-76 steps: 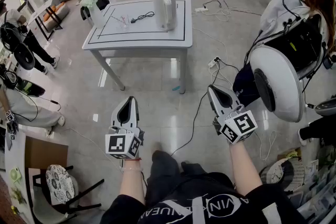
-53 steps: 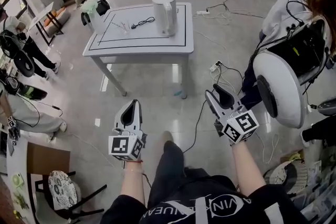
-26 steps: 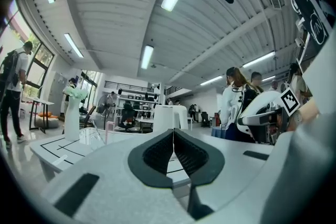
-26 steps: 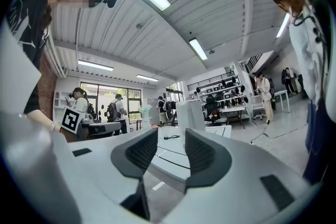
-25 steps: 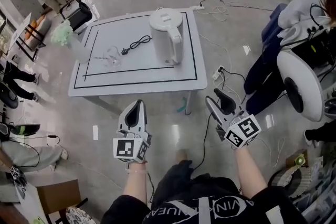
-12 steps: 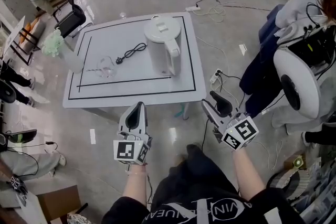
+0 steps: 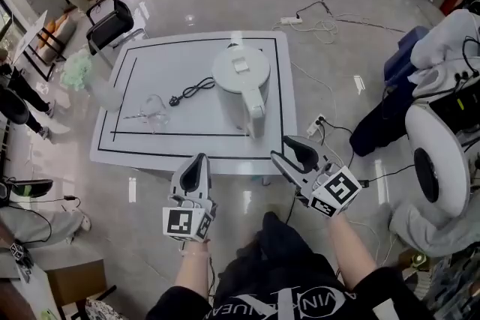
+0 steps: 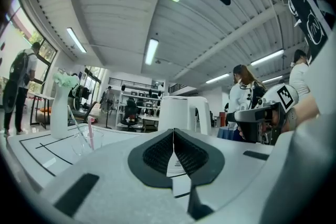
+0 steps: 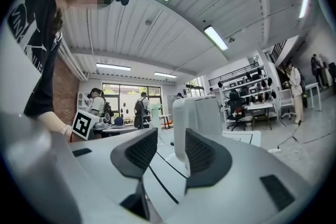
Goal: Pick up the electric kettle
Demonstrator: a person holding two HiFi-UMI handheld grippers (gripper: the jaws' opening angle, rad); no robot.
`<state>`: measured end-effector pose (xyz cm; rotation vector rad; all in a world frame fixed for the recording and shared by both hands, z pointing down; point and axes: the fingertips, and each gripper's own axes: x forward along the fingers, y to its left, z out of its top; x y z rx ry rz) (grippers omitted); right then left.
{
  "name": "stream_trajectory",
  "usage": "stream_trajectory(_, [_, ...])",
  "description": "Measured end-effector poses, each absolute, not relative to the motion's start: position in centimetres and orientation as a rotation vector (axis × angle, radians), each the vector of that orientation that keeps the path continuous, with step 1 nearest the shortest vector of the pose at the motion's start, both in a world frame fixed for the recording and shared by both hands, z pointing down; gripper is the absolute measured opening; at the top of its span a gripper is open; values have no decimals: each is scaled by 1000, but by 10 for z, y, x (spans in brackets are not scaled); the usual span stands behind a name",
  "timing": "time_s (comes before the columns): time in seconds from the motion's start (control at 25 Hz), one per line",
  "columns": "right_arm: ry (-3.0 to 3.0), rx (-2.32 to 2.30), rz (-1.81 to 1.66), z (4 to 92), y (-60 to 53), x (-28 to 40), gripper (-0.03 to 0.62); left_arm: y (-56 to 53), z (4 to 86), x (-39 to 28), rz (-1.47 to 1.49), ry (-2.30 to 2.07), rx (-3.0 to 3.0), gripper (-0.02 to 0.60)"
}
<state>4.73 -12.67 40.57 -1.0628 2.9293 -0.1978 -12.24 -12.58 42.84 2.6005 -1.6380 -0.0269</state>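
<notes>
Head view: a white table (image 7: 150, 64) with a black rectangle drawn on it stands just ahead of the person. Along it from the left are a vase (image 7: 101, 92) of pale flowers at the left edge, a glass (image 7: 154, 112) with straws inside the line, a loose black cord (image 7: 191, 90), and the white kettle (image 7: 240, 79). The kettle is upright, right of the table's centre, with its lid on and its handle (image 7: 256, 118) turned toward the near edge.

Both bare forearms reach forward from the body at the bottom of the view, held level, each with a marker cube at the wrist. The left gripper (image 7: 196, 160) points straight ahead, its tip at the table's near edge, below and left of the kettle. In the left gripper view (image 8: 173, 132) the jaws are pressed together with nothing between them; the kettle (image 8: 178, 113) stands beyond, apart from them, with the vase (image 8: 59, 113) and glass (image 8: 84, 139) further left.

The right gripper (image 7: 289, 154) is angled inward to the left, its tip near the table's near right corner and just short of the handle. In the right gripper view (image 9: 170, 139) its jaws stand wide apart and empty, and the handle (image 9: 180, 123) shows in the gap between them, farther off and untouched.
</notes>
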Motion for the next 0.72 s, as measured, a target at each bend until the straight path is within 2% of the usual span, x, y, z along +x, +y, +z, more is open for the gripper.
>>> stream_trajectory(0.72, [3051, -574, -223, 391, -189, -1, 172, -158, 447, -111, -4, -1783, 2461, 11])
